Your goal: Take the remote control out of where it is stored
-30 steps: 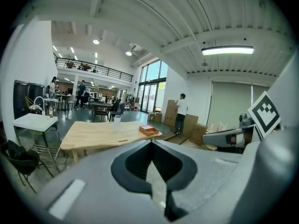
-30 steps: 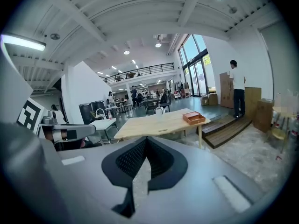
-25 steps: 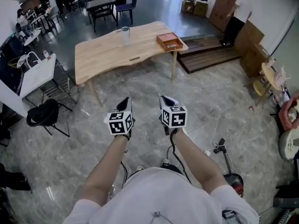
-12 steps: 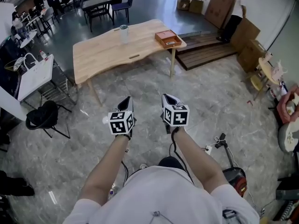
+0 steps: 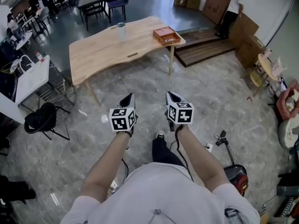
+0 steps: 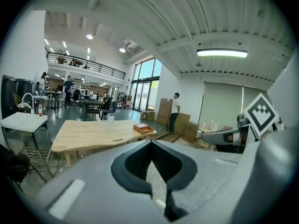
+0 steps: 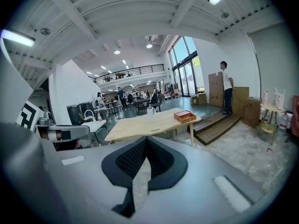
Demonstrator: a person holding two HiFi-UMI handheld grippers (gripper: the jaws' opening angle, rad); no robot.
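Observation:
No remote control shows in any view. A light wooden table (image 5: 103, 50) stands ahead across the marble floor, bearing an orange-brown open box (image 5: 167, 35) near its right end and a clear cup (image 5: 121, 31). A small dark flat thing (image 5: 133, 55) lies near its front edge. My left gripper (image 5: 128, 98) and right gripper (image 5: 171, 96) are held side by side over the floor, well short of the table. The left gripper (image 6: 150, 144) has its jaws together with nothing between them. So does the right gripper (image 7: 146, 141).
A black chair (image 5: 43, 118) and a white side table (image 5: 30, 76) stand at the left. A dark wooden platform (image 5: 205, 50), cardboard boxes (image 5: 247, 36) and a person (image 5: 231, 10) are beyond the table's right end. A red machine (image 5: 236, 181) with cables sits at my right.
The person has stepped forward: a dark leg and shoe now show between the arms, and the table has shifted slightly left in view. Both grippers stay shut, side by side.

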